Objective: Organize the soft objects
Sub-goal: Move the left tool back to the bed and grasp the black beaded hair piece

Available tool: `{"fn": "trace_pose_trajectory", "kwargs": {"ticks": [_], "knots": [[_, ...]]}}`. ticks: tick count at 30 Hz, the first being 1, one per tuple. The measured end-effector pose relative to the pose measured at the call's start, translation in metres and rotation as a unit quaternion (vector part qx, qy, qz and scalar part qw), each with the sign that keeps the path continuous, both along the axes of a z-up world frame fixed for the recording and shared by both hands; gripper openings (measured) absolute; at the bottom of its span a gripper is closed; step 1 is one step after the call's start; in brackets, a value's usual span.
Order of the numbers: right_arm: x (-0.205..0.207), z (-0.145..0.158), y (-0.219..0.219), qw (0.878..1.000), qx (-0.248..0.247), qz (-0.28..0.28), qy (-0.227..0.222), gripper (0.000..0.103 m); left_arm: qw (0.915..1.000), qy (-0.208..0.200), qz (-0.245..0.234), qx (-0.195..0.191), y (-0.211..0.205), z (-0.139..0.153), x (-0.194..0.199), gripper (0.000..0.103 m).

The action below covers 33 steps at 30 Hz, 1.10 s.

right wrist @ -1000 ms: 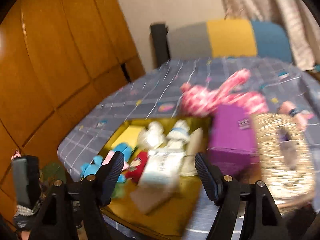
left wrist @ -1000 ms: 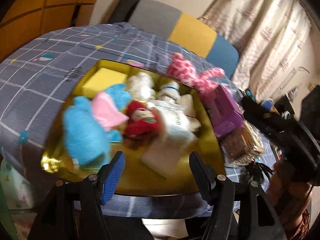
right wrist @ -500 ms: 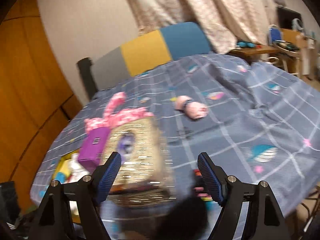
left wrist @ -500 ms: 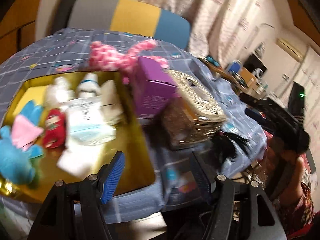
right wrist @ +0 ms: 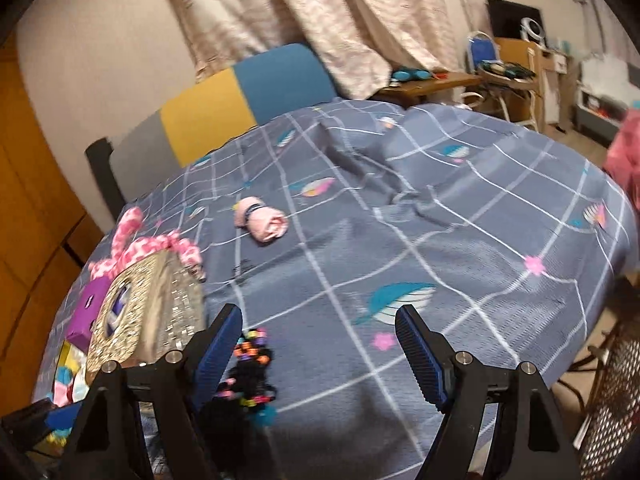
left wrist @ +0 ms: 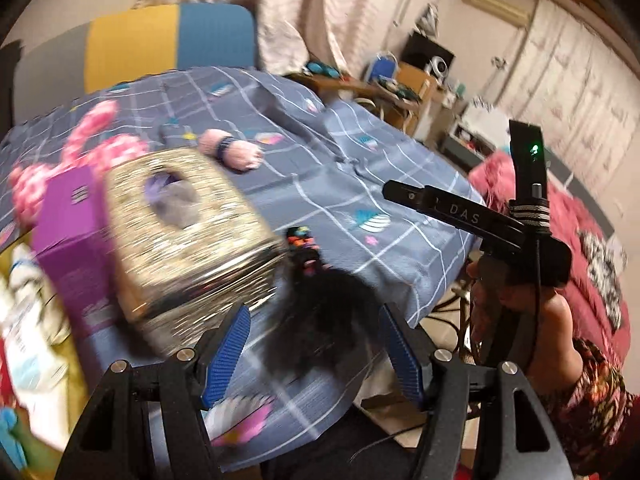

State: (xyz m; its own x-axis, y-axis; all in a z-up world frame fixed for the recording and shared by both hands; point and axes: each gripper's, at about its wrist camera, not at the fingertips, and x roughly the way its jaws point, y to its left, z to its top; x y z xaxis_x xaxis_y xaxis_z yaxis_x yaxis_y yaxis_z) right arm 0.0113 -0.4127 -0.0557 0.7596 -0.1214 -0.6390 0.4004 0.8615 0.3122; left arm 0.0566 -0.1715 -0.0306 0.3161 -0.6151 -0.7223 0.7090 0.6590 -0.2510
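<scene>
Left wrist view: left gripper [left wrist: 314, 354] jaws stand wide, nothing gripped. A black fuzzy soft thing [left wrist: 320, 312] with coloured beads lies on the bed between and just beyond the blue pads [left wrist: 228, 356]; contact can't be told through the blur. Left of it sits a glittery gold tissue box [left wrist: 184, 224], touching a purple box [left wrist: 68, 240] on its left. Pink spotted plush [left wrist: 100, 148] lies behind those two. Pink rolled soft item [left wrist: 236, 152] with a dark band lies further off on the blue checked bedspread [left wrist: 400, 184], apart from the rest. Yellow tray [left wrist: 12, 264] with more soft items at the far left edge, blurred. The right gripper's body shows at right, held by a hand [left wrist: 504, 292].

Right wrist view: right gripper [right wrist: 320, 344] jaws have just been opening, now wide, only bedspread between them. The black beaded thing [right wrist: 248, 364] is just beside the left pad. Gold box [right wrist: 148, 312], purple box [right wrist: 90, 304] and pink plush [right wrist: 148, 246] sit at left; pink roll [right wrist: 262, 222] further off, mid-bed.
</scene>
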Motion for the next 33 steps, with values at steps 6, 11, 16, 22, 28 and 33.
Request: {"fn": "trace_pose_trajectory", "kwargs": {"ticks": [6,11,16,22,28,33], "knots": [[-0.014,-0.006,-0.026,0.999,0.013,-0.036,0.003,0.080,0.9983,-0.020,-0.036,0.042,-0.066,-0.004,0.002,0.067],[-0.023,-0.011,-0.039,0.998,0.028,-0.049,0.003,0.080,0.9969,-0.013,-0.034,0.070,-0.097,-0.016,0.010,0.067],[-0.028,-0.020,-0.047,0.997,0.044,-0.056,0.006,0.080,0.9937,-0.021,-0.036,0.104,-0.113,-0.028,0.016,0.067],[-0.032,-0.023,-0.051,0.997,0.055,-0.060,0.003,0.080,0.9872,-0.041,-0.039,0.149,-0.134,-0.045,0.019,0.063],[-0.036,-0.026,-0.055,0.996,0.063,-0.067,0.001,0.080,0.9836,-0.047,-0.050,0.167,-0.150,-0.055,0.016,0.061],[-0.040,-0.030,-0.058,0.995,0.070,-0.071,0.001,0.080,0.9792,-0.056,-0.046,0.189,-0.156,-0.067,0.017,0.057]]}}
